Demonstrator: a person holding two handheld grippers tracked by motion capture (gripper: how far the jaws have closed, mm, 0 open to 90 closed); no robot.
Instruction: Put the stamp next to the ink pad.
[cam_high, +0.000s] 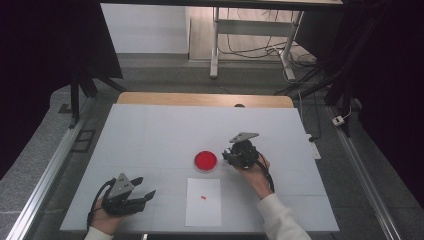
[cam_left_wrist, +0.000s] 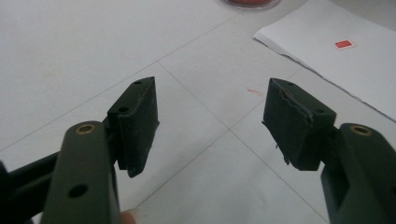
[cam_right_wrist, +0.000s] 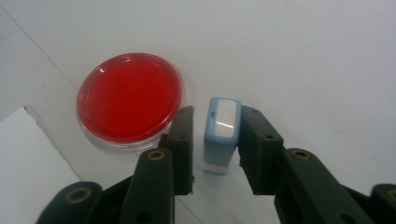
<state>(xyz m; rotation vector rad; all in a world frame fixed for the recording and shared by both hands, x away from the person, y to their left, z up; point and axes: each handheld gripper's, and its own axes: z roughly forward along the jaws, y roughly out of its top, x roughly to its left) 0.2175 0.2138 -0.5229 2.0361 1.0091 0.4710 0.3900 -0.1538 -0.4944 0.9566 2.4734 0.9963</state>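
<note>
A small light-blue stamp (cam_right_wrist: 223, 135) with a white top stands upright on the white table between the jaws of my right gripper (cam_right_wrist: 217, 116). There is a gap between the stamp and the left jaw, and the right jaw sits close against it, so the gripper is open. A round red ink pad (cam_right_wrist: 130, 98) in a clear dish lies just left of the stamp. In the high view my right gripper (cam_high: 227, 154) is beside the ink pad (cam_high: 205, 160). My left gripper (cam_high: 146, 186) rests open and empty at the table's near left.
A white sheet of paper (cam_high: 203, 201) with a small red stamped mark (cam_high: 204, 197) lies near the front edge, below the ink pad. The left gripper view has the paper (cam_left_wrist: 336, 70) and its mark (cam_left_wrist: 343, 44) ahead on the right. A wooden table edge (cam_high: 200, 98) runs along the back.
</note>
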